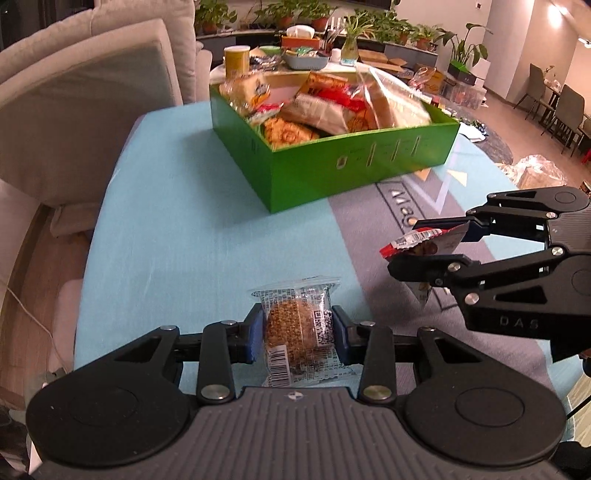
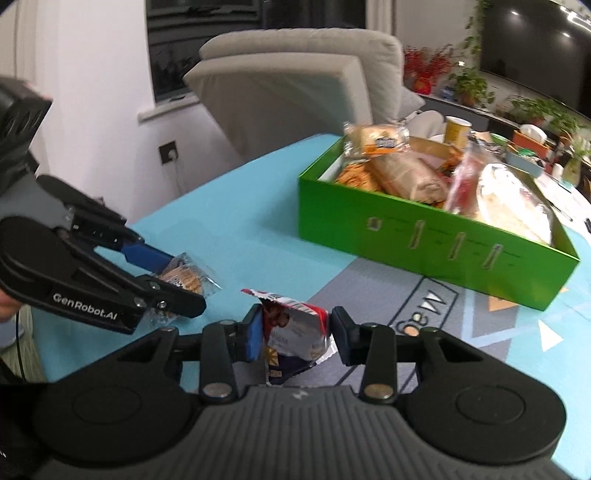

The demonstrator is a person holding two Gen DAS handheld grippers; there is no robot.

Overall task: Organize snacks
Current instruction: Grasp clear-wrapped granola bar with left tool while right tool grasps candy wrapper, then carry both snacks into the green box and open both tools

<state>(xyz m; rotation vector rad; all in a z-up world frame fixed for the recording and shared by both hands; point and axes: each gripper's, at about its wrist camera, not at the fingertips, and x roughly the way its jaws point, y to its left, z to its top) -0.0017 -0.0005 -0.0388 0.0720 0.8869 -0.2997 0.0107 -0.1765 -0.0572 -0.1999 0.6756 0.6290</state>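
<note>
Clear-wrapped cake [image 1: 299,332] clamped in left gripper [image 1: 300,334]; red packet [image 2: 295,332] pinched in right gripper [image 2: 295,334]; wall socket [image 2: 168,151] in right view only.

A home living and dining room is shown. A pale upholstered sofa [image 1: 85,110] is set against the far-left edge of the table [image 1: 177,229], which is covered with a blue patterned cloth. Potted plants [image 1: 280,14] are lined along a shelf behind the table's far edge, and a large dark television [image 2: 535,48] is mounted above them. Dining chairs [image 1: 565,107] are seen at the right, beside a lit wall.
</note>
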